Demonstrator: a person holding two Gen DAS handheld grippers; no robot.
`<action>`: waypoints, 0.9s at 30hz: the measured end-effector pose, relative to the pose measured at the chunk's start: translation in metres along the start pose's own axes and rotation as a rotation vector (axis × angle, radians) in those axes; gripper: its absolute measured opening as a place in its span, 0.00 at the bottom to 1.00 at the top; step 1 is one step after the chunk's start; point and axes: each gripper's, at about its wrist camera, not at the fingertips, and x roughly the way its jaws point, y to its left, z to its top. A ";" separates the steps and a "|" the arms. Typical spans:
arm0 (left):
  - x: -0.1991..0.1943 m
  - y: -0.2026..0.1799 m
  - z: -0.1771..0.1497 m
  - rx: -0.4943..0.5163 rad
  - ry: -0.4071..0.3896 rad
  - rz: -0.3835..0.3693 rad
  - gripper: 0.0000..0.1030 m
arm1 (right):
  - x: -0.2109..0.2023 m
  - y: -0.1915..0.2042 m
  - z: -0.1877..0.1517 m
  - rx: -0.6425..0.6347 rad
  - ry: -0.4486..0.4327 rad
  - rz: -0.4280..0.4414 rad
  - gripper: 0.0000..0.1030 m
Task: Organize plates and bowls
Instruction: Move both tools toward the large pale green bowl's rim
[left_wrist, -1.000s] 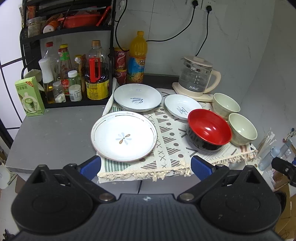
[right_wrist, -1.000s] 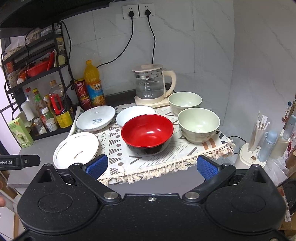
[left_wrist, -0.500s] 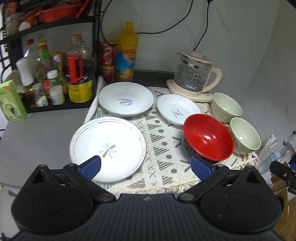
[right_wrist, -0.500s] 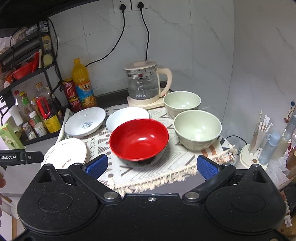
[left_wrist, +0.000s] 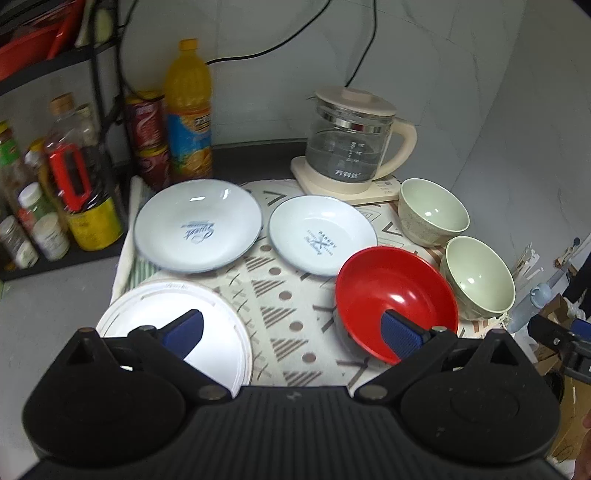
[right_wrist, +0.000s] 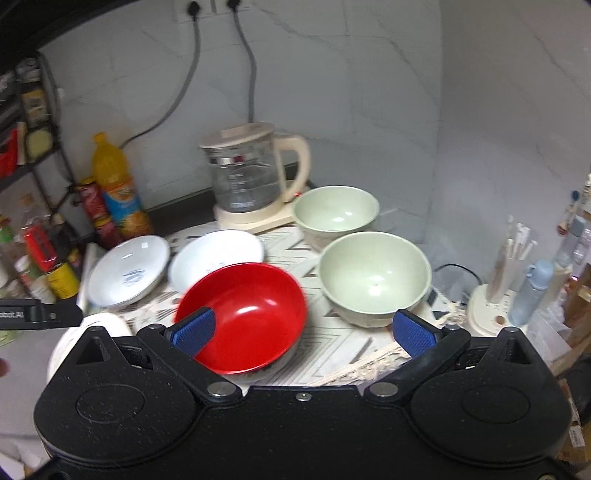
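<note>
Both grippers hang with jaws spread wide and nothing between them over a patterned fringed cloth (left_wrist: 288, 295) on a grey table (left_wrist: 48, 306). Nearest the left gripper (left_wrist: 291, 332), a large white plate (left_wrist: 218, 328) sits at the cloth's near left corner, one blue pad (left_wrist: 184, 332) in front of it; the other pad overlaps the red bowl (left_wrist: 395, 295) (contact cannot be judged from either view). The right gripper (right_wrist: 303, 330) looks down on that same red bowl from the other side, with the nearer pale green bowl (right_wrist: 373, 277) just beside the red one, on the right-hand side. Behind these lie two white plates side by side, the wider one (left_wrist: 197, 225) printed with blue script, the smaller one (left_wrist: 321, 236) marked "BAKERY". A second pale green bowl (left_wrist: 432, 210) stands further back on the right, close to the first. At the rear, a glass kettle (left_wrist: 351, 144) rests on its cream base against the marble wall, with an orange drink bottle (left_wrist: 188, 114), red cans (left_wrist: 147, 136) and a black rack (left_wrist: 103, 74) of condiment bottles to the left.
</note>
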 end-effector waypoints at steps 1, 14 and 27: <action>0.004 -0.001 0.002 0.006 0.006 -0.011 0.99 | 0.003 0.000 0.000 0.003 0.001 -0.009 1.00; 0.035 -0.029 0.021 0.106 0.017 -0.049 0.99 | 0.031 -0.011 0.007 0.098 0.028 -0.101 1.00; 0.052 -0.051 0.032 0.117 0.022 -0.137 0.99 | 0.047 -0.025 0.008 0.152 0.061 -0.165 1.00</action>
